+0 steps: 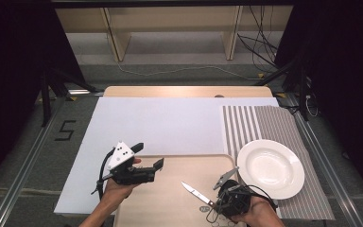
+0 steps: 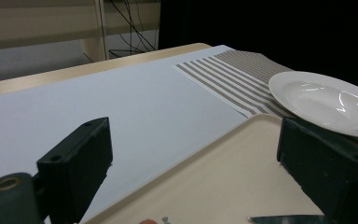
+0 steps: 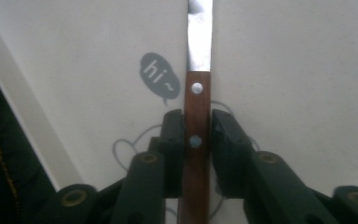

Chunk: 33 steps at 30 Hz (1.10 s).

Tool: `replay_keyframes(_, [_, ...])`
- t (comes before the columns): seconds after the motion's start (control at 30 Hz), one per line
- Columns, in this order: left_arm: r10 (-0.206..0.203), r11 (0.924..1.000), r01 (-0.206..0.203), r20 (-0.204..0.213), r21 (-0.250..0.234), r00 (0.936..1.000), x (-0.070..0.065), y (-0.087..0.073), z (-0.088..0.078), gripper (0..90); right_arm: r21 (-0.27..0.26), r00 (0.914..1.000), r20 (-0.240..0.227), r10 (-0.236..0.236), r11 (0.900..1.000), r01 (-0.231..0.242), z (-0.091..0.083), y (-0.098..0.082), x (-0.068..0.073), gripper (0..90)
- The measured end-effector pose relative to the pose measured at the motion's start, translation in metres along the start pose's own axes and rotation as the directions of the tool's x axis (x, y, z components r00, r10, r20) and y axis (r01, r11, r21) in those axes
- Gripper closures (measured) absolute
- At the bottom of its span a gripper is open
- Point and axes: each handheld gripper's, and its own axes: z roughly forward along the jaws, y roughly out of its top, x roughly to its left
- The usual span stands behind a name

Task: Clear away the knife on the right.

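Note:
A knife (image 1: pixel 194 192) with a brown wooden handle (image 3: pixel 196 135) and a steel blade (image 3: pixel 199 37) lies over the beige tray (image 1: pixel 170 203), blade pointing up-left in the high view. My right gripper (image 1: pixel 216 203) is shut on the knife handle; its jaws press both sides of the wood in the right gripper view (image 3: pixel 196 128). My left gripper (image 1: pixel 147 157) hovers over the tray's upper left corner, open, with nothing between its jaws (image 2: pixel 193 158). The knife tip (image 2: pixel 284 218) peeks in at the bottom of the left gripper view.
A white plate (image 1: pixel 270 167) rests on a striped placemat (image 1: pixel 260 123) to the right of the tray; the plate (image 2: pixel 324 100) appears again beyond the tray rim (image 2: pixel 214 144). A white sheet (image 1: pixel 156 125) covers the table. The tray bears a grey "hi~" speech-bubble print (image 3: pixel 159 77).

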Motion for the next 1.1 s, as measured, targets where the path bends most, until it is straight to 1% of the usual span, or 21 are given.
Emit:
replay_keyframes(0.03, [0.0,1.0,0.0,0.0,0.0,1.0,0.0,0.0,0.0,10.3,0.0,1.0,0.0,0.0,1.0,0.0,0.0,0.0,0.0,65.5])
replay_keyframes(0.07, [0.0,1.0,0.0,-0.001,0.0,1.0,0.0,0.0,0.0,10.3,-0.008,1.0,0.002,0.0,1.0,0.0,-0.002,0.001,-0.001,56.5])
replay_keyframes(0.1, [0.0,1.0,0.0,-0.001,0.0,1.0,0.0,0.0,0.0,10.3,-0.008,1.0,0.002,0.0,1.0,0.0,-0.002,0.001,-0.001,56.5])
replay_keyframes(0.13, [0.0,1.0,0.0,-0.001,0.001,1.0,0.0,0.0,0.0,10.2,-0.063,1.0,-0.004,-0.004,0.998,0.004,-0.008,0.002,-0.001,49.7])
replay_keyframes(0.17, [0.0,1.0,0.0,-0.001,0.001,1.0,0.0,0.0,0.0,10.3,-0.063,1.0,-0.004,-0.004,0.998,0.004,-0.008,0.002,-0.001,49.7])
replay_keyframes(0.2, [0.001,1.0,-0.001,-0.001,0.001,1.0,0.0,0.0,0.0,10.2,-0.118,1.0,0.0,-0.01,0.993,0.01,-0.014,0.004,-0.001,46.1])
replay_keyframes(0.23, [0.001,1.0,-0.001,-0.001,0.001,1.0,0.0,0.0,0.0,10.3,-0.118,1.0,0.0,-0.01,0.993,0.01,-0.014,0.004,-0.001,46.1])
replay_keyframes(0.27, [0.001,1.0,-0.001,-0.001,0.001,1.0,0.0,0.0,0.001,10.2,-0.174,0.9996,0.001,-0.028,0.984,0.028,-0.017,0.005,0.0,46.9])
replay_keyframes(0.3, [0.001,1.0,-0.001,-0.001,0.001,1.0,0.0,0.0,0.001,10.3,-0.174,0.9996,0.001,-0.028,0.984,0.028,-0.017,0.005,0.0,46.9])
replay_keyframes(0.37, [0.001,1.0,-0.001,-0.001,0.003,1.0,0.0,0.0,0.001,10.2,-0.217,0.9985,0.017,-0.052,0.975,0.054,-0.017,0.007,0.003,56.2])
replay_keyframes(0.4, [0.002,1.0,-0.002,-0.001,0.002,1.0,0.0,0.0,0.001,10.3,-0.236,0.9951,0.044,-0.088,0.967,0.096,-0.015,0.008,0.006,64.1])
replay_keyframes(0.43, [0.003,1.0,-0.003,-0.001,0.002,1.0,0.0,0.0,0.001,10.3,-0.236,0.9951,0.044,-0.088,0.967,0.096,-0.015,0.008,0.006,64.1])
replay_keyframes(0.47, [0.001,1.0,-0.001,-0.001,0.003,1.0,0.0,0.0,0.001,10.3,-0.235,0.9923,0.052,-0.113,0.964,0.122,-0.01,0.01,0.01,71.2])
replay_keyframes(0.5, [0.001,1.0,-0.001,-0.001,0.003,1.0,0.0,0.0,0.001,10.2,-0.235,0.9923,0.052,-0.113,0.964,0.122,-0.01,0.01,0.01,71.2])
replay_keyframes(0.57, [-0.002,1.0,0.002,-0.002,0.002,1.0,0.0,0.0,0.001,10.3,-0.212,0.9852,0.06,-0.161,0.962,0.17,-0.005,0.012,0.014,76.6])
replay_keyframes(0.63, [0.001,1.0,-0.001,-0.002,0.003,1.0,0.0,0.0,0.001,10.2,-0.185,0.9788,0.068,-0.193,0.962,0.203,0.0,0.014,0.019,81.0])
replay_keyframes(0.67, [0.001,1.0,-0.001,-0.002,0.003,1.0,0.0,0.0,0.001,10.3,-0.16,0.9748,0.069,-0.212,0.962,0.221,0.006,0.015,0.023,85.2])
replay_keyframes(0.7, [-0.001,1.0,0.001,-0.002,0.002,1.0,0.0,0.0,0.001,10.3,-0.16,0.9748,0.069,-0.212,0.962,0.221,0.006,0.015,0.023,85.2])
replay_keyframes(0.77, [0.002,1.0,-0.002,-0.002,0.004,1.0,0.0,0.0,0.001,10.3,-0.145,0.9672,0.082,-0.24,0.957,0.25,0.011,0.017,0.025,87.7])
replay_keyframes(0.87, [0.002,1.0,-0.002,-0.001,0.003,1.0,0.0,0.0,0.001,10.3,-0.116,0.9639,0.098,-0.247,0.959,0.258,0.015,0.018,0.023,90.0])
replay_keyframes(1.1, [0.001,1.0,-0.001,-0.002,0.002,1.0,0.0,0.0,0.001,10.3,-0.099,0.966,0.097,-0.239,0.963,0.249,0.018,0.017,0.021,90.0])
